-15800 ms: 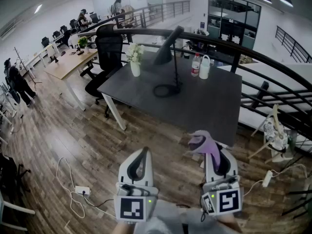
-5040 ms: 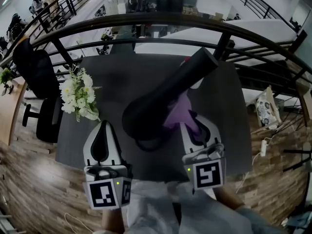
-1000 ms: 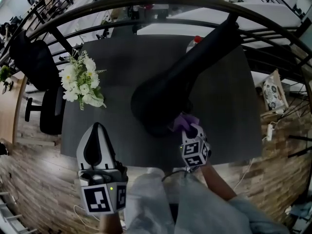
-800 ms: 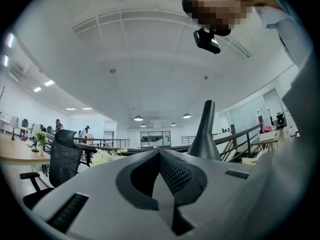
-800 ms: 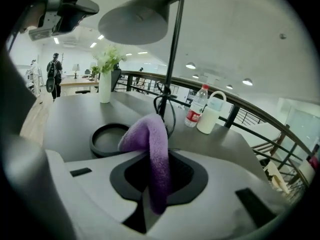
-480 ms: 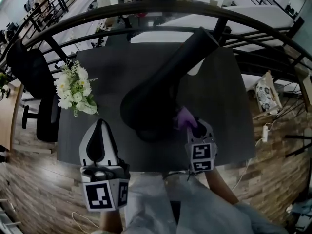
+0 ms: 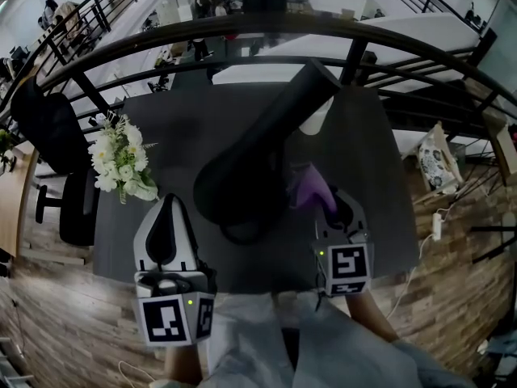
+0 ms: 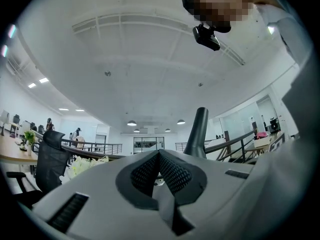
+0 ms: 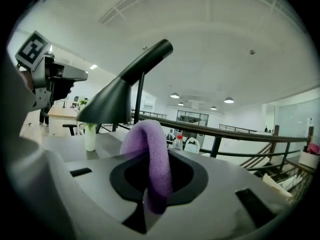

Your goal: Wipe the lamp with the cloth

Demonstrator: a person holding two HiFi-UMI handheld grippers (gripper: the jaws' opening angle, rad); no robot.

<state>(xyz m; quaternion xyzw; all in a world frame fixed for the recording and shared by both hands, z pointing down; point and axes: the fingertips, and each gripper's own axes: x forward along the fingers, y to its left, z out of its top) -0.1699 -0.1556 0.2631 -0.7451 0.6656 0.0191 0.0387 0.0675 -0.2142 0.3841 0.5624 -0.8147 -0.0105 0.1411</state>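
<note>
The black desk lamp (image 7: 242, 176) stands on the dark table (image 7: 363, 168), its wide shade low and its neck slanting up to the right. My right gripper (image 7: 326, 203) is shut on the purple cloth (image 7: 309, 186), which sits right beside the shade's right flank; I cannot tell whether it touches. In the right gripper view the cloth (image 9: 149, 151) loops up out of the jaws of the right gripper (image 9: 150, 184), with the lamp shade (image 9: 111, 103) up and to the left. My left gripper (image 7: 170, 204) hovers shut and empty left of the lamp. In the left gripper view the left gripper (image 8: 159, 156) points at the lamp neck (image 8: 197, 133).
A vase of white flowers (image 7: 117, 162) stands at the table's left side. A bottle (image 9: 178, 141) and a white jug (image 9: 191, 145) sit behind the lamp. A curved black railing (image 7: 420, 35) runs behind the table. An office chair (image 7: 48, 111) is at the left.
My right gripper has rolled so its marker faces up, and has carried the cloth slightly up along the shade's right side. The left gripper has barely moved.
</note>
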